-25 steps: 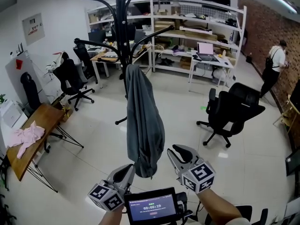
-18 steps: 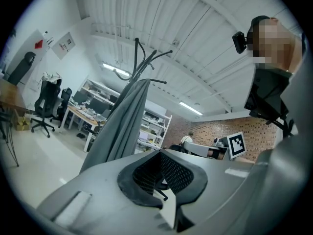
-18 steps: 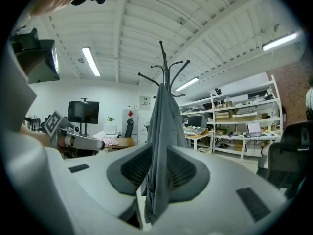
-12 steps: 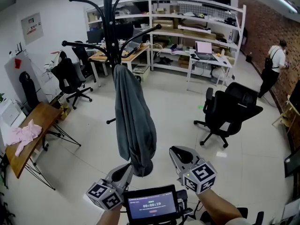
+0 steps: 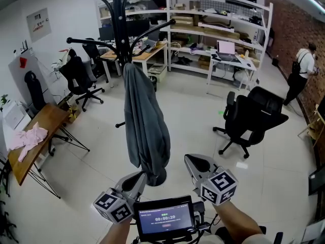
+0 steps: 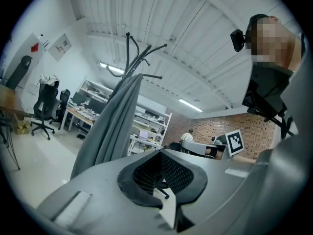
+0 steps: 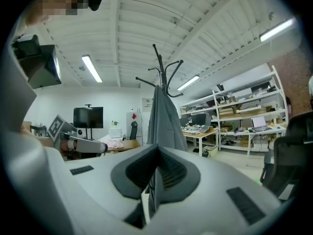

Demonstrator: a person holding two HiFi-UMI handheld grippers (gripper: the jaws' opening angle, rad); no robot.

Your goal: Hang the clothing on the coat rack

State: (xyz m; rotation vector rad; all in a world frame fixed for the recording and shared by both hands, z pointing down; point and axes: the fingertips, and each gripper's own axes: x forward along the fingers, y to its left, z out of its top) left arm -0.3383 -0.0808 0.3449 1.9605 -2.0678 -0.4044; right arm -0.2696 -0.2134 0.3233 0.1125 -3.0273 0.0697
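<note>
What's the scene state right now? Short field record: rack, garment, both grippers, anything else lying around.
rack: black coat rack, upright
garment: grey garment, hanging from the rack, full length down
left gripper: shut, empty, close beside the garment's lower end
right gripper: jaws just closed, nothing between them, right of the garment
other clothing: pink clothing lying on the wooden table, far left
surroundings: black office chair at right; person standing far right
</note>
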